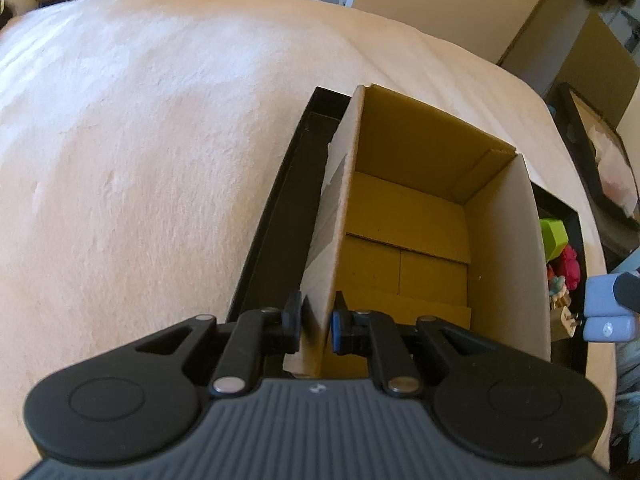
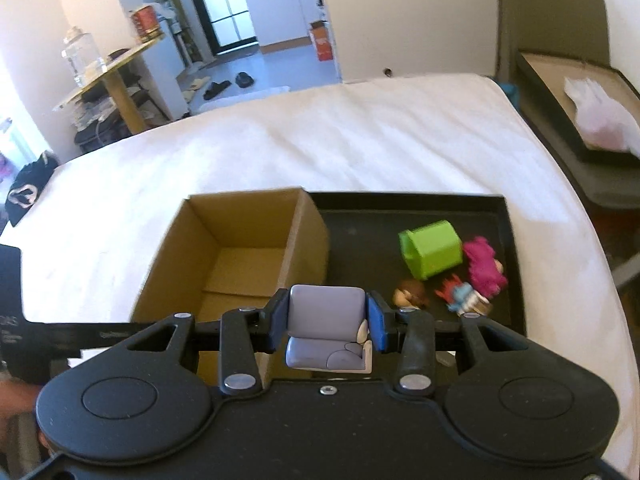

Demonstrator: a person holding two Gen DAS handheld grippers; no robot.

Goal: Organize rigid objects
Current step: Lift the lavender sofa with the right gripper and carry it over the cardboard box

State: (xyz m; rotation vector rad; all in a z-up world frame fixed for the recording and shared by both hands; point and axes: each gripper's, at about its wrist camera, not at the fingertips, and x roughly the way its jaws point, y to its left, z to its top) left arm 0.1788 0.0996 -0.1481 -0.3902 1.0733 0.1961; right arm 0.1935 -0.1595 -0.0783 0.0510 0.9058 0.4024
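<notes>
The left gripper [image 1: 316, 322] is pinched on the near wall of the box [image 1: 404, 216] — one finger outside, one inside. The box is open-topped, nothing is seen in it, and it stands in the left part of the black tray [image 2: 416, 208] on the white bed [image 2: 320, 136]. A lilac toy chair [image 2: 327, 326] is clamped between the fingers of the right gripper [image 2: 327, 322], held above the tray just right of the box. In the tray's right part a green cup [image 2: 432, 249] lies on its side, with a pink-haired figure [image 2: 485, 266] touching it, a brown-haired head [image 2: 411, 295] and a small red-and-blue figure [image 2: 462, 300] nearby.
</notes>
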